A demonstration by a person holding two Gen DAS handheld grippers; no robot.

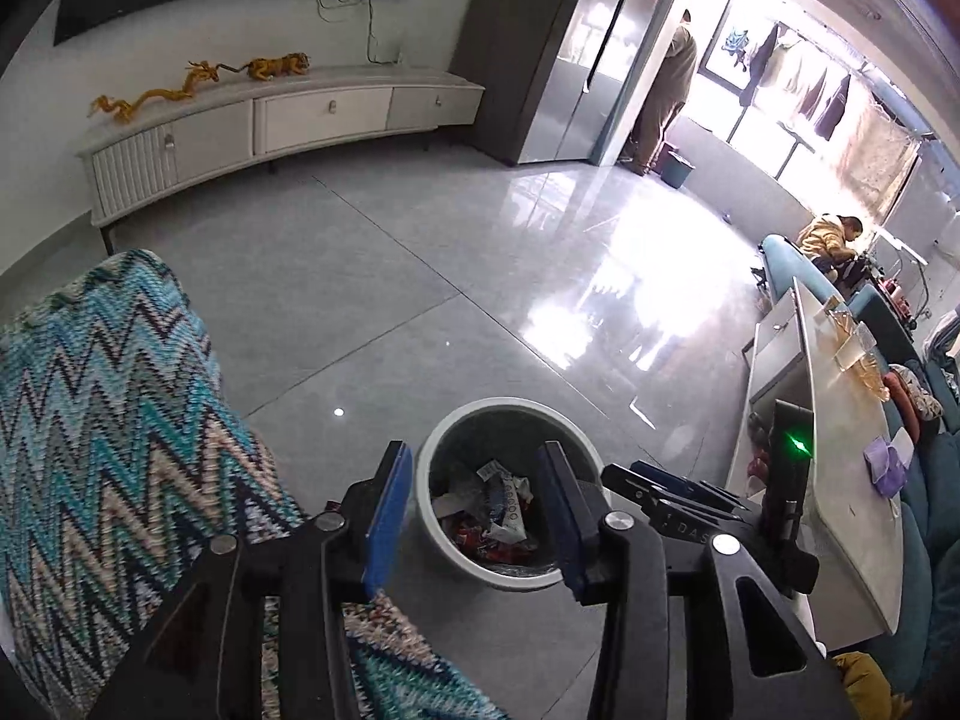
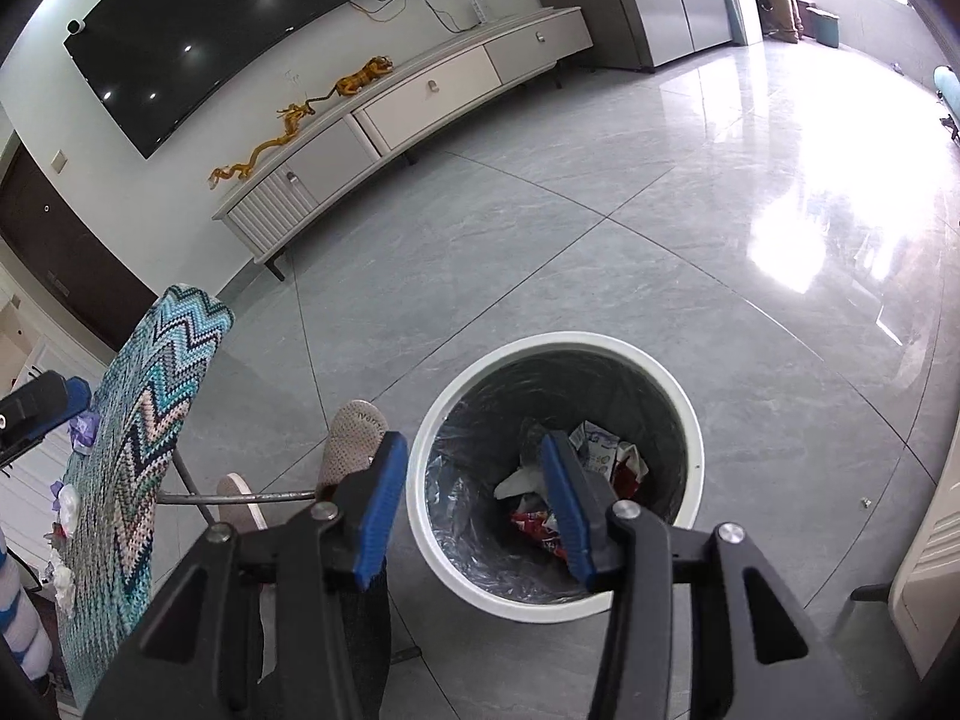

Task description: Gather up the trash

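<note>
A white round trash bin (image 1: 432, 474) with a grey liner stands on the floor and holds several wrappers (image 1: 501, 504). My left gripper (image 1: 474, 516) is open and empty above the bin. In the right wrist view the same bin (image 2: 690, 420) is closer, with red and white wrappers (image 2: 606, 450) inside. My right gripper (image 2: 474, 504) is open and empty, its jaws straddling the bin's left rim. The right gripper's body (image 1: 678, 498) shows to the right of the left one. A purple crumpled piece (image 1: 887, 461) lies on the table at the right.
A chair with a blue zigzag knit cover (image 1: 102, 408) stands left of the bin. A white low table (image 1: 840, 480) is on the right, a teal sofa (image 1: 936, 540) behind it. A slippered foot (image 2: 354, 444) is near the bin. A TV cabinet (image 1: 270, 120) lines the far wall.
</note>
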